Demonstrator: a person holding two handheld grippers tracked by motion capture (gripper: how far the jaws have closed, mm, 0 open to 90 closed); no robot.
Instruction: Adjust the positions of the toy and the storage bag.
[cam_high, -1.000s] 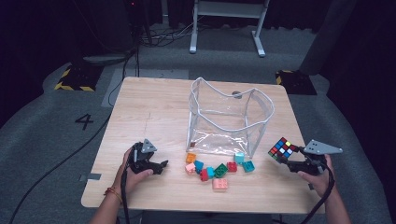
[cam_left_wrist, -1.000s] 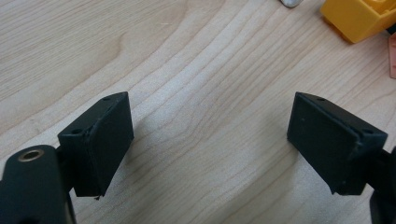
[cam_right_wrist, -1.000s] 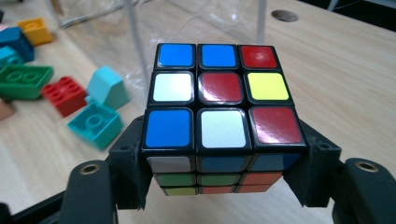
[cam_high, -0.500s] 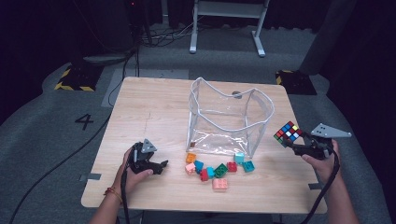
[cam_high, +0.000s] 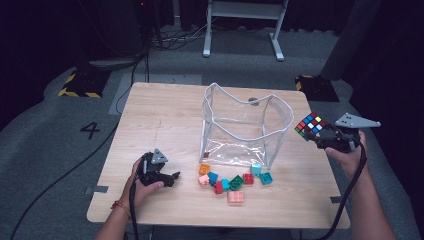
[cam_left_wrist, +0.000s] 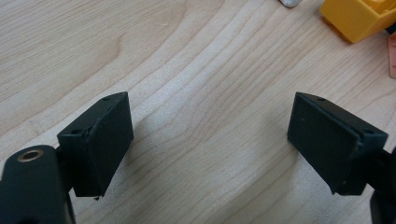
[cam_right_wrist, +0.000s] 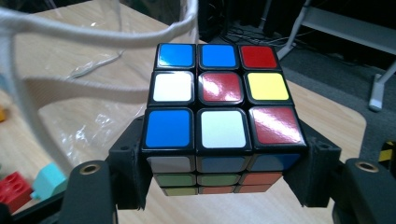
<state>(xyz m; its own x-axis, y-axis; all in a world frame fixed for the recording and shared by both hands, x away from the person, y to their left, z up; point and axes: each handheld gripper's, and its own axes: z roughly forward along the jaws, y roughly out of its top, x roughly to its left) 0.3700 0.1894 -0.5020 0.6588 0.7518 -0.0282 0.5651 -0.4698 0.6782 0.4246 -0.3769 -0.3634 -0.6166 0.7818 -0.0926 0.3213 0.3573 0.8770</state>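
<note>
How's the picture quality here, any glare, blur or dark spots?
High view: table lit, the floor around it dark, picture soft. Right gripper view: glare on the red stickers of the cube, the bag's rim blurred up close. Left gripper view: wood grain crisp, yellow brick cut off by the edge.

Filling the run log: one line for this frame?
right gripper: shut on puzzle cube, raised beside clear bag | left gripper: open, empty, over table | bricks: on table

Each gripper was black, with flat rectangular pads showing small screw holes. The right gripper (cam_high: 320, 136) and left gripper (cam_high: 172, 177) each carried a grey three-cornered plate and trailed a black cable. A red-orange bracelet (cam_high: 120, 206) circled the left wrist, forearms unsleeved.
</note>
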